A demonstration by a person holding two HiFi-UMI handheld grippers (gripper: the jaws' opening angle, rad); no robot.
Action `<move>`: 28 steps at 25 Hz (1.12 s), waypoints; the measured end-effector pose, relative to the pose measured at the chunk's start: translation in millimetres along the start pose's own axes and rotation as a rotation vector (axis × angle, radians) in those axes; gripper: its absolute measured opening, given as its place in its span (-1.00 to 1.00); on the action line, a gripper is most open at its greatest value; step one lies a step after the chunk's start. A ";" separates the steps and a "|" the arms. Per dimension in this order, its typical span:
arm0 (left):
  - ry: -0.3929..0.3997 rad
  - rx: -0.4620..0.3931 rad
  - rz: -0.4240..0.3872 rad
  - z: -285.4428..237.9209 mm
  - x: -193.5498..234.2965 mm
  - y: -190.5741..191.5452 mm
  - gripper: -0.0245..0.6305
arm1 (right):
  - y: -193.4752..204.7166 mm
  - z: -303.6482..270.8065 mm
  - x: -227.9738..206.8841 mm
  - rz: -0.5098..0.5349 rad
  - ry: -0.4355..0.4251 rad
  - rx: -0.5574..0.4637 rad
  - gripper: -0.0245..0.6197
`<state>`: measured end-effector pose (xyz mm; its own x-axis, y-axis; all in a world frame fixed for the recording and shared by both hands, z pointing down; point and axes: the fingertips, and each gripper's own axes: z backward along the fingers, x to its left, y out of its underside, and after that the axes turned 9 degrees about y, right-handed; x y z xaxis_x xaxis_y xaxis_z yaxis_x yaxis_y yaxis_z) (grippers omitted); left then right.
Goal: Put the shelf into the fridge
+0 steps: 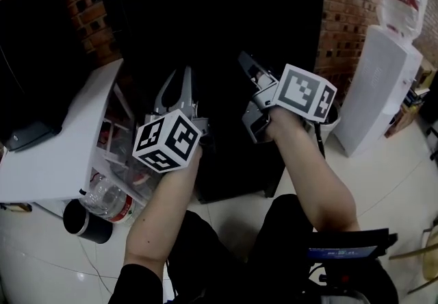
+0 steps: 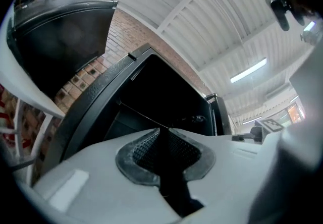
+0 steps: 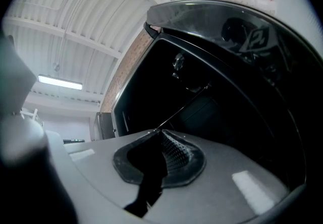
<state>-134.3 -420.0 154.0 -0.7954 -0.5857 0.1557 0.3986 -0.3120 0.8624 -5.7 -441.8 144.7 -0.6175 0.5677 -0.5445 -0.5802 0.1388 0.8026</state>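
Ceiling lamp (image 2: 250, 70) in left gripper view, not head view

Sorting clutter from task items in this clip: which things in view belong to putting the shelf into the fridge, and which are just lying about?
Job in hand: fridge, open door, left gripper, right gripper, thin edge at both sets of jaw tips, likely the shelf.
Lying about: water bottle, black cup, water dispenser.
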 end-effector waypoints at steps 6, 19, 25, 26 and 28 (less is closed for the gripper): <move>0.039 0.036 -0.060 36.5 -13.6 -13.3 -0.92 | 18.8 20.9 18.2 0.078 -0.021 0.053 -0.90; 0.107 0.259 -0.160 58.0 -50.0 -18.7 -0.93 | 38.6 69.7 14.2 0.386 0.040 0.198 -0.90; 0.092 0.375 -0.167 70.3 -56.6 1.5 -0.93 | 34.7 90.2 17.9 0.518 0.037 0.210 -0.90; 0.094 0.380 -0.164 71.5 -59.3 4.2 -0.93 | 34.0 93.9 16.0 0.523 0.038 0.209 -0.90; 0.100 0.394 -0.164 71.4 -63.9 9.4 -0.93 | 30.9 99.2 11.8 0.520 0.045 0.202 -0.90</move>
<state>-112.3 -332.1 186.5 -0.7779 -0.6277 -0.0290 0.0510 -0.1090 0.9927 21.7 -350.3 187.2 -0.8197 0.5684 -0.0706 -0.0827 0.0046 0.9966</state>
